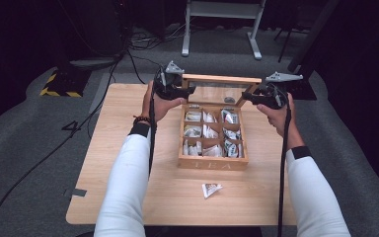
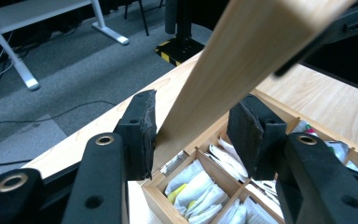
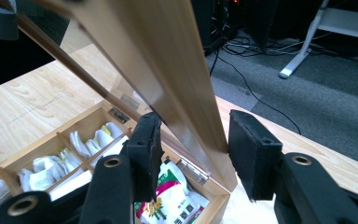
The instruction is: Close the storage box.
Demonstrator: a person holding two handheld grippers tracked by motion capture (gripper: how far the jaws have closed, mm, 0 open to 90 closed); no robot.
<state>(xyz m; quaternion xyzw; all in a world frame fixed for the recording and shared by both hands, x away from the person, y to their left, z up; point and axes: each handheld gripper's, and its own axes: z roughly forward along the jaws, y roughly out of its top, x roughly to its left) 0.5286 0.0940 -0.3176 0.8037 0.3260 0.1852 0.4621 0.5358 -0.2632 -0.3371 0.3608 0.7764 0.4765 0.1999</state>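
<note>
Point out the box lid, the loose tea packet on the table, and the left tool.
box lid [image 1: 221, 79], high view, its wooden top rail.
loose tea packet [image 1: 210, 188], high view, its middle.
left tool [image 2: 191, 130], left gripper view, midway between its fingertips.

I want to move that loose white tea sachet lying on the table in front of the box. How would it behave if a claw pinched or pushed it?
The small white paper tea sachet looks thin and crumpled, so it is probably floppy and very light. Lying flat on the smooth light wooden table, it would likely slide rather than roll.

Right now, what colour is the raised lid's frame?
Light natural wood, framing a clear pane; the lid shows best in the high view.
</note>
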